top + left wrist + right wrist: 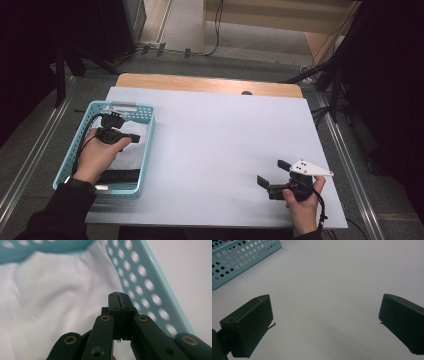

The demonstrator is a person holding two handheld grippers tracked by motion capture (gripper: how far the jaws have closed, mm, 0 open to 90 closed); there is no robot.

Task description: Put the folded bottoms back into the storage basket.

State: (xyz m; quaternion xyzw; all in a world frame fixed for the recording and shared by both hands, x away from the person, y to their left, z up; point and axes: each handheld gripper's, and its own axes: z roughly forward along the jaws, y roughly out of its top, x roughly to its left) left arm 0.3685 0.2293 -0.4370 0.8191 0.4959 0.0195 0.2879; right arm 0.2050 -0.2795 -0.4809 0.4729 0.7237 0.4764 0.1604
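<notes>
the right claw [270, 176] rests spread open, gripping nothing, over the bare matte white desk [215, 150] at the near right. the left claw [119, 300] is pressed closed with no cloth visibly pinched, hovering inside the perforated turquoise plastic basket [147, 145] at the desk's left. the soft, wrinkled white cloth [50, 297] lies in the basket; lifting it out looks not yet achieved.

Left tongs [119, 315] pressed shut, empty; right tongs [325, 325] wide apart
</notes>
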